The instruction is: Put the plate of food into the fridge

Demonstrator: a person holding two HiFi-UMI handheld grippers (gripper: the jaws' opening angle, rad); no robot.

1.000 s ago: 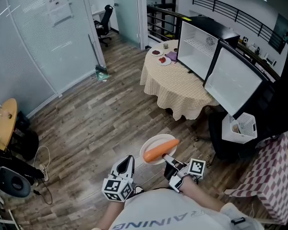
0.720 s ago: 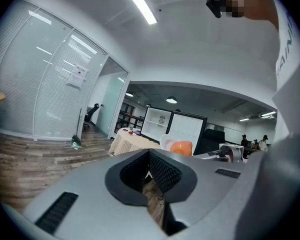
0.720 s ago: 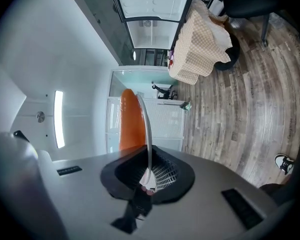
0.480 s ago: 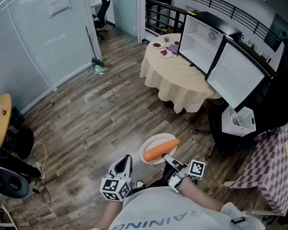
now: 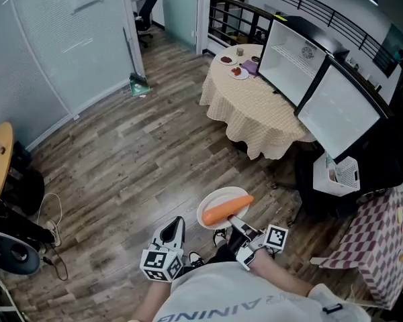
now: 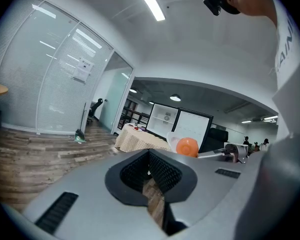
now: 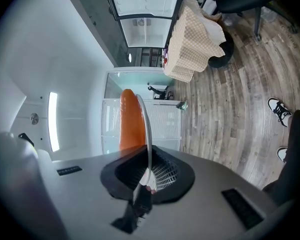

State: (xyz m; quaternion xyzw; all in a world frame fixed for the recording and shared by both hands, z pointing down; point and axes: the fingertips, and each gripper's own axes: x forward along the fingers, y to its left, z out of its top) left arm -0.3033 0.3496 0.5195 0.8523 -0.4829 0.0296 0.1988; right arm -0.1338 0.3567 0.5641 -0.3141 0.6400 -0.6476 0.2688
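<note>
A white plate (image 5: 215,206) carries a long orange carrot (image 5: 226,208) and hangs over the wood floor in front of me. My right gripper (image 5: 236,223) is shut on the plate's near rim. In the right gripper view the rim (image 7: 145,129) stands edge-on between the pads, with the carrot (image 7: 130,121) behind it. My left gripper (image 5: 172,235) is beside it on the left, shut and with nothing in it; its pads (image 6: 160,173) meet at the tip. The white fridge (image 5: 290,52) stands open on the far round table (image 5: 252,106), its door (image 5: 339,109) swung to the right.
Small plates of food (image 5: 236,71) sit on the checked tablecloth's far side. A dark chair and a white basket (image 5: 340,174) stand below the fridge door. There is a red-checked table (image 5: 383,247) at the right, a glass partition (image 5: 60,39) at the left, and a dustpan (image 5: 138,82) by it.
The table and fridge have shifted slightly right and down in the head view as I move. Both grippers keep their places, the plate still gripped.
</note>
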